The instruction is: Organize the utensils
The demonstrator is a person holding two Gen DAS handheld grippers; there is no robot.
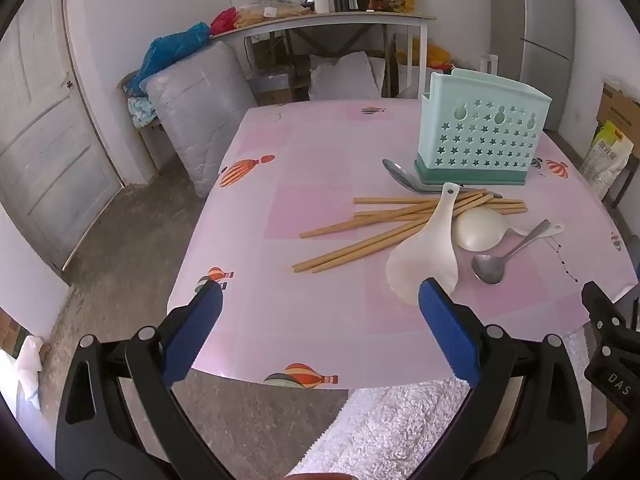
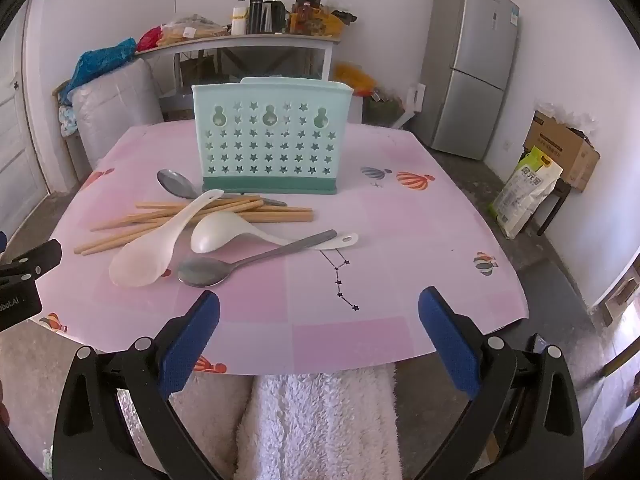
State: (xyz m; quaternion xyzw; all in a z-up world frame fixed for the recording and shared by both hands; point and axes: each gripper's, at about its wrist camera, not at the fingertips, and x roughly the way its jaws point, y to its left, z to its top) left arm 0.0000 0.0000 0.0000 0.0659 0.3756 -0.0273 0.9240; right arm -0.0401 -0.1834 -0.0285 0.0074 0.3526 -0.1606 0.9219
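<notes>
A mint-green utensil holder (image 2: 270, 140) (image 1: 480, 136) with star cut-outs stands upright on the pink table (image 2: 400, 240) (image 1: 280, 312). In front of it lie several wooden chopsticks (image 2: 132, 224) (image 1: 360, 240), a translucent rice paddle (image 2: 144, 256) (image 1: 424, 256), a white ladle spoon (image 2: 218, 234) (image 1: 478, 232), a metal spoon (image 2: 204, 272) (image 1: 488, 268) and a second metal spoon (image 2: 174, 184) (image 1: 400, 176) partly under the pile. My left gripper (image 1: 318, 300) and right gripper (image 2: 318, 308) hover open over the table's near edge, both empty.
A fluffy white garment (image 2: 320, 420) covers the person's lap below the table edge. Behind the table stand a cluttered shelf (image 2: 240, 40), a padded bundle (image 2: 116, 108) and a fridge (image 2: 468, 68). A rice bag (image 2: 524, 196) and a cardboard box (image 2: 564, 152) sit at right.
</notes>
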